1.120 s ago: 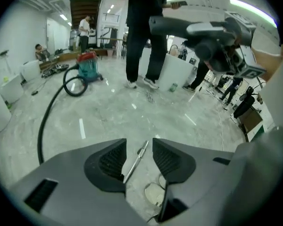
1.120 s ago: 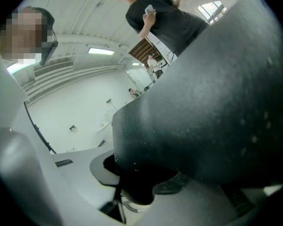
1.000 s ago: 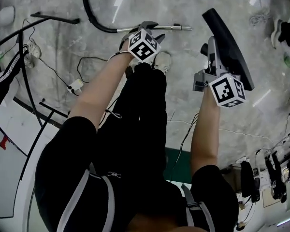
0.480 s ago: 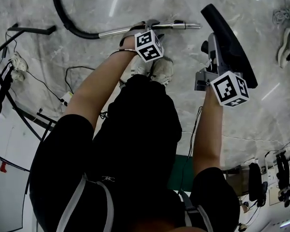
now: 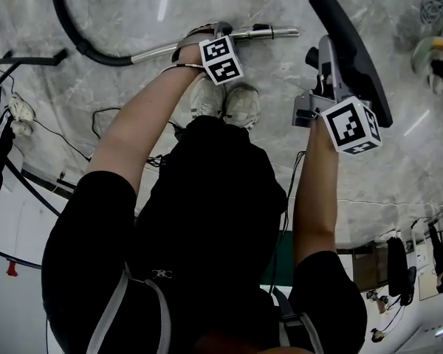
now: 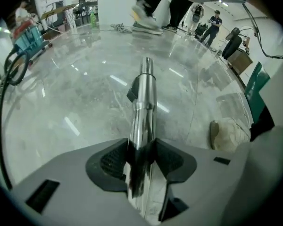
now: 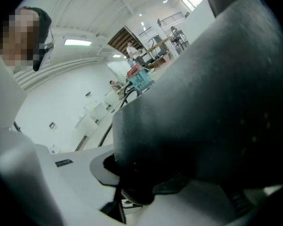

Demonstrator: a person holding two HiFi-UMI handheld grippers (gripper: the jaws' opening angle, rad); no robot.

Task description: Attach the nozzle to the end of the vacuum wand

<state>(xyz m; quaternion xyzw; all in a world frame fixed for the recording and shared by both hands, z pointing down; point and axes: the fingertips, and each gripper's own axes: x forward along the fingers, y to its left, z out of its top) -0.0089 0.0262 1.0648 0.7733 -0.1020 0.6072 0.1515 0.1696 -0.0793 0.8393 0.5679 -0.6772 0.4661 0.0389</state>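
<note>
Both hands have sunk toward the floor (image 5: 384,183). The left claw (image 6: 141,158) has come down over the chrome wand (image 6: 145,93), jaws closing with the tube between them. The right claw (image 7: 132,192) has brought the black nozzle (image 5: 351,50) lower too. The person's shoes (image 5: 225,100) now show plainly beneath the left claw.

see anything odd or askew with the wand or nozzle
Nothing stands out. The wand sits in the left gripper, its jaws closing on it; the right gripper holds the nozzle, apart from the wand's end, not yet attached.
</note>
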